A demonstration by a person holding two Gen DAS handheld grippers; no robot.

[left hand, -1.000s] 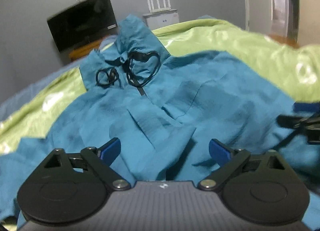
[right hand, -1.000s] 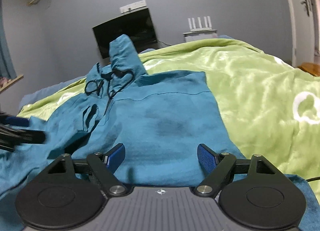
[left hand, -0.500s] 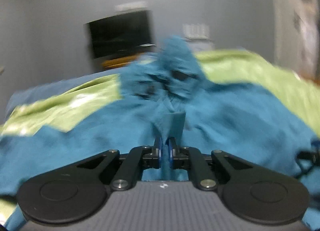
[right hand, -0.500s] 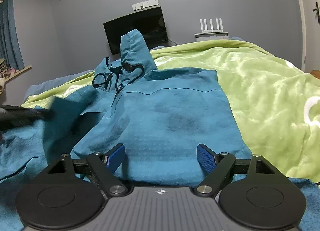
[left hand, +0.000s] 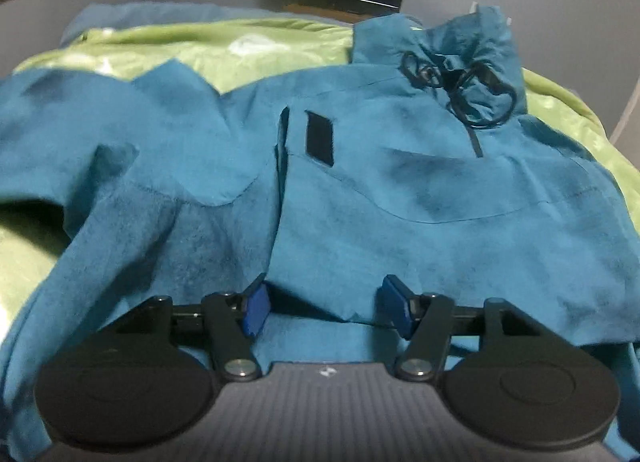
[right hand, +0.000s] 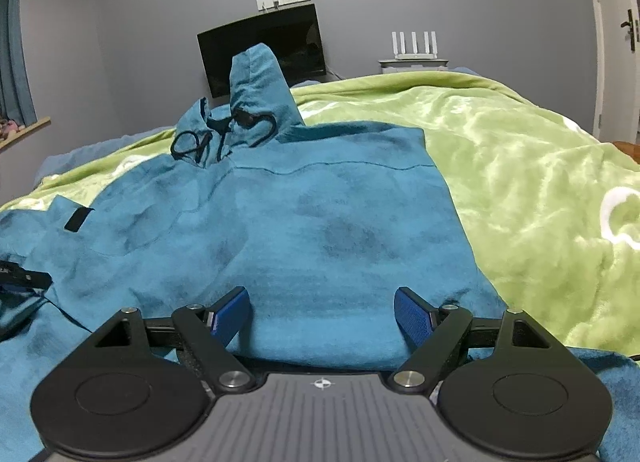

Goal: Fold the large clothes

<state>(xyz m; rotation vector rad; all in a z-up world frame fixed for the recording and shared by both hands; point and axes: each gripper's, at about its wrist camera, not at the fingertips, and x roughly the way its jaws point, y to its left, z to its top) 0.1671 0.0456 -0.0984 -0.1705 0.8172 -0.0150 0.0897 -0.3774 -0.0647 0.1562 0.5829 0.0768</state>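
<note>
Ahead of both grippers we've got the teal hooded jacket (right hand: pixel 320 230) spread on the green blanket (right hand: pixel 540 198) of the bed, long axis running straight away from us, hood (right hand: pixel 256 86) at the far end and standing up, hem nearest our fingers. Black drawstrings (right hand: pixel 224 134) loop at the collar. Our left gripper (left hand: pixel 324 302) has just been opening; its jaws stand about half apart with nothing pinched, and a folded edge of the jacket lies just beyond the blue pads (left hand: pixel 256 304). Left of it a sleeve (left hand: pixel 120 134) sprawls outward. Our right gripper (right hand: pixel 322 312) is wide open and holds nothing, hovering over the hem. The jacket's right edge runs clean just off our right finger, and past it the blanket lies bare: open room there. Beyond the hood, a dark monitor (right hand: pixel 264 46) stands against the wall.
</note>
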